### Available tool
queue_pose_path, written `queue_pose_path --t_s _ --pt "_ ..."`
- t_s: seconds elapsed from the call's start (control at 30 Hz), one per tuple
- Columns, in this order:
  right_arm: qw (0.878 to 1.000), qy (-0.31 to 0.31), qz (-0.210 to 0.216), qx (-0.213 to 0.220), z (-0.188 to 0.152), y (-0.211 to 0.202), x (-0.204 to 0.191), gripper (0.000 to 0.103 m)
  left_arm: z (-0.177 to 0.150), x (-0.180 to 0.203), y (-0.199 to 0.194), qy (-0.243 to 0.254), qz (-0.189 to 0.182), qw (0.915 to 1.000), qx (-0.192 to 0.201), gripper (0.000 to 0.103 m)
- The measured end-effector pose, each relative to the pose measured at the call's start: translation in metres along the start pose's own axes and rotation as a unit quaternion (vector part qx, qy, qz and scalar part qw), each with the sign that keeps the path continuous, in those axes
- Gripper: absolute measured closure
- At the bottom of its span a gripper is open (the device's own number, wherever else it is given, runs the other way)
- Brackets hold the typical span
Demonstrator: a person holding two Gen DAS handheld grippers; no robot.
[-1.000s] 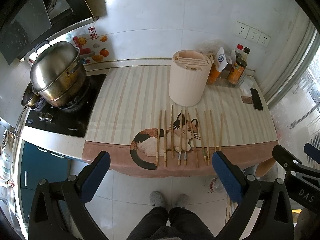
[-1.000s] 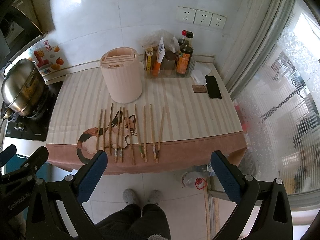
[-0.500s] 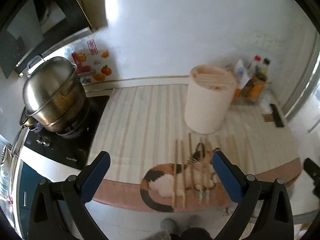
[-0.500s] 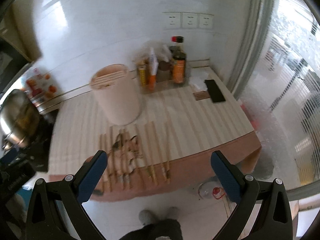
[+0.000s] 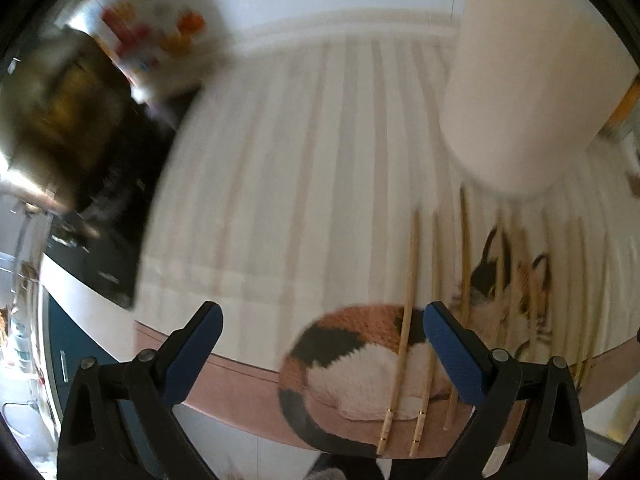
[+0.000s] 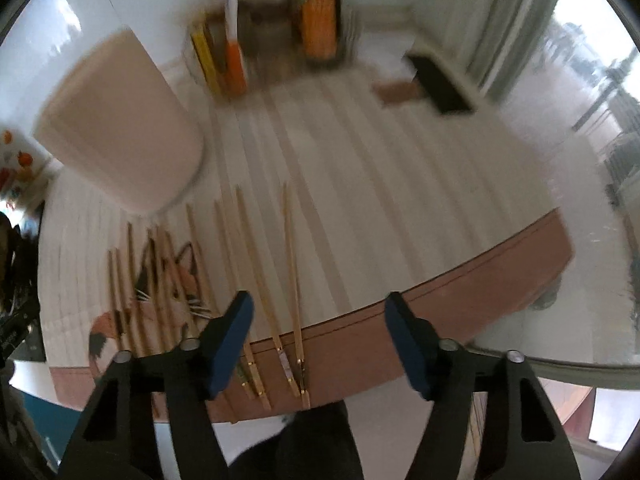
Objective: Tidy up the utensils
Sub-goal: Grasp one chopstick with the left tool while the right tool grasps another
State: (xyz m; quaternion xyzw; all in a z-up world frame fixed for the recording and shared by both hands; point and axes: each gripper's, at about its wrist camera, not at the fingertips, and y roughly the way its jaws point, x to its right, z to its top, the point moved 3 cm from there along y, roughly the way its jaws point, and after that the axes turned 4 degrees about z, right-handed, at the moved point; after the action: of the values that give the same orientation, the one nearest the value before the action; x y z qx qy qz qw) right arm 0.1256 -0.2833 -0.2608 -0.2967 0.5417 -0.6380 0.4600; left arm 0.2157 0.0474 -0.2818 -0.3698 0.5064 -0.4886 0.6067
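Several wooden chopsticks (image 5: 407,304) lie side by side on a striped cat-print mat (image 5: 320,184), also in the right wrist view (image 6: 292,256). A cream cylindrical utensil holder (image 5: 532,80) stands behind them and shows in the right wrist view (image 6: 120,128). My left gripper (image 5: 320,344) is open and empty, low over the mat's front edge, left of the leftmost chopsticks. My right gripper (image 6: 320,336) is open and empty above the near ends of the rightmost chopsticks. Both views are motion-blurred.
A steel pot (image 5: 56,120) sits on a black cooktop (image 5: 100,240) at the left. Sauce bottles (image 6: 320,20) and a dark phone (image 6: 440,84) stand at the back right. The counter's front edge (image 6: 440,292) is close below both grippers.
Both grippers have dropped down and forward toward the chopsticks. The right gripper's jaws have narrowed a little but stay open. Nothing on the mat has moved.
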Motion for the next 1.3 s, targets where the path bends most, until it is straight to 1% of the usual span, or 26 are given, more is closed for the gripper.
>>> queue_pose_path --t_s 0.07,0.13,0.17,0.2,0.23,0.33,0.43,0.47,0.5,0.53,0.6,0.67,0.7,0.73,0.77,0.83,0.93,0.97,1.03,1.2,1.3 --pt "1.0 -0.001 0.011 -0.029 0.003 0.025 0.003 0.043 -0.004 0.006 0.023 -0.002 -0.011 0.9992 -0.039 0.009" --pt "0.998 0.0 0.018 -0.054 0.007 0.045 0.006 0.043 -0.007 0.013 0.038 0.001 -0.025 0.9975 -0.066 0.018" --pt "0.998 -0.002 0.019 -0.064 0.01 0.053 0.006 0.044 -0.009 0.017 0.043 0.006 -0.03 0.9967 -0.075 0.027" --pt "0.997 -0.004 0.019 -0.073 0.011 0.061 0.007 0.044 -0.01 0.021 0.047 0.009 -0.035 0.996 -0.082 0.033" --pt "0.996 -0.007 0.02 -0.084 0.013 0.069 0.008 0.046 -0.01 0.026 0.049 0.012 -0.041 0.9953 -0.087 0.034" --pt "0.994 -0.014 0.024 -0.105 0.016 0.082 0.005 0.047 -0.01 0.037 0.048 0.02 -0.055 0.9946 -0.086 0.036" --pt "0.992 -0.03 0.021 -0.123 0.017 0.091 -0.001 0.047 -0.012 0.048 0.05 0.032 -0.057 0.9934 -0.094 0.053" --pt "0.991 -0.033 0.017 -0.128 0.017 0.093 -0.002 0.047 -0.013 0.051 0.052 0.037 -0.056 0.9928 -0.099 0.063" --pt "0.99 -0.036 0.014 -0.134 0.018 0.096 -0.003 0.047 -0.014 0.051 0.055 0.039 -0.054 0.9922 -0.105 0.068" --pt "0.989 -0.038 0.013 -0.139 0.017 0.098 -0.005 0.047 -0.013 0.049 0.054 0.036 -0.057 0.9926 -0.101 0.071" --pt "0.987 -0.046 0.0 -0.152 0.014 0.104 -0.007 0.047 -0.012 0.047 0.055 0.031 -0.075 0.991 -0.106 0.088" --pt "0.986 -0.051 -0.006 -0.16 0.016 0.111 -0.009 0.054 -0.009 0.039 0.058 0.018 -0.082 0.9901 -0.113 0.097" --pt "0.985 -0.06 -0.015 -0.163 0.014 0.113 -0.011 0.06 -0.007 0.035 0.06 0.011 -0.081 0.9902 -0.113 0.098" --pt "0.984 -0.075 -0.028 -0.159 0.013 0.112 -0.015 0.07 -0.004 0.03 0.06 0.002 -0.082 0.99 -0.114 0.098" --pt "0.984 -0.08 -0.03 -0.158 0.012 0.113 -0.018 0.075 0.004 0.023 0.065 -0.005 -0.085 0.9895 -0.117 0.098" --pt "0.984 -0.083 -0.031 -0.153 0.013 0.111 -0.022 0.093 0.011 0.01 0.071 -0.019 -0.089 0.9884 -0.122 0.098" --pt "0.985 -0.076 -0.033 -0.148 0.021 0.112 -0.025 0.096 0.028 -0.011 0.08 -0.032 -0.099 0.9864 -0.127 0.098" --pt "0.986 -0.074 -0.033 -0.147 0.029 0.114 -0.024 0.096 0.031 -0.016 0.081 -0.026 -0.1 0.9868 -0.125 0.098" --pt "0.985 -0.081 -0.032 -0.149 0.03 0.114 -0.027 0.096 0.034 -0.022 0.082 -0.014 -0.095 0.9881 -0.12 0.096" --pt "0.982 -0.1 -0.039 -0.157 0.024 0.115 -0.031 0.095 0.037 -0.022 0.08 0.01 -0.077 0.9908 -0.111 0.095" --pt "0.98 -0.101 -0.039 -0.166 0.028 0.115 -0.034 0.095 0.04 -0.018 0.083 0.017 -0.071 0.9911 -0.111 0.095"
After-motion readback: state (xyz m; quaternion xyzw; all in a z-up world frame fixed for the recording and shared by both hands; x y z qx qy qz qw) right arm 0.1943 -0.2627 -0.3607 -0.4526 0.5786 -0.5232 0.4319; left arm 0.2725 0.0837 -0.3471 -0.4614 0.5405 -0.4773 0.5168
